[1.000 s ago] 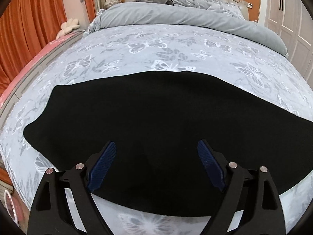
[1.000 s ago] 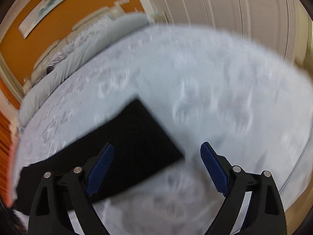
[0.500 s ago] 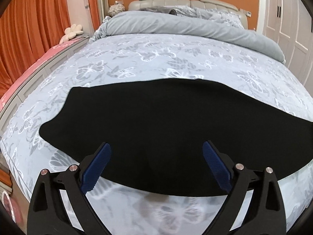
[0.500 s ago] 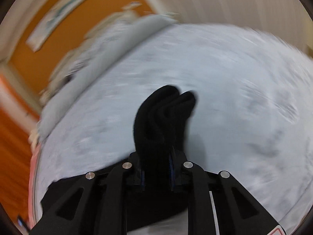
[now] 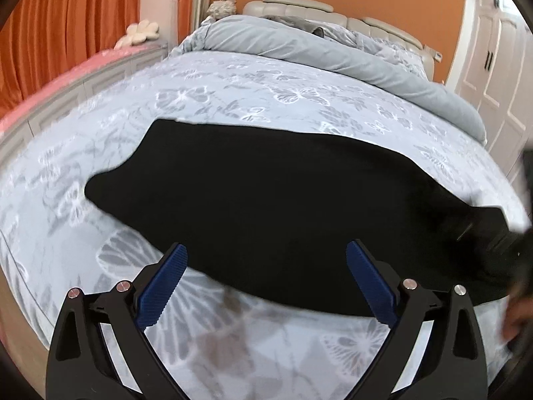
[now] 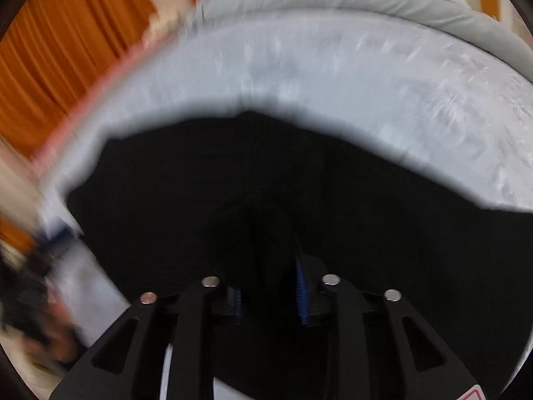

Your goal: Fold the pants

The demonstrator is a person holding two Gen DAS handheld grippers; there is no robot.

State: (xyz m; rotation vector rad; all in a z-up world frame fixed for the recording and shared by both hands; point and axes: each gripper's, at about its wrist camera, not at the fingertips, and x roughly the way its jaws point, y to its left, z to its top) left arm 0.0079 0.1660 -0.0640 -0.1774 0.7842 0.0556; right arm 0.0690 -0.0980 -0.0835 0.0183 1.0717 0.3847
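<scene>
Black pants [image 5: 283,193] lie flat across the butterfly-print bed [image 5: 233,86]. My left gripper [image 5: 266,250] hangs open over their near edge, its blue pads [image 5: 163,286] wide apart with nothing between them. In the right wrist view, which is blurred by motion, my right gripper [image 6: 269,276] holds a bunched fold of the pants [image 6: 200,183] between its narrow-set pads [image 6: 301,286], and its jaws are opening. The held fold hangs over the flat part of the pants. A dark blur at the right edge of the left wrist view is the right gripper [image 5: 493,233].
A rolled grey duvet [image 5: 299,43] lies at the head of the bed below a padded headboard [image 5: 293,3]. Orange curtains [image 5: 66,33] and a pink ledge [image 5: 66,76] run along the left. White wardrobe doors [image 5: 493,66] stand on the right. A hand [image 5: 516,313] shows at the right edge.
My right gripper shut on the end of the pants and swept it fast across the bed, over the rest of the garment. The left gripper drew back to the near edge.
</scene>
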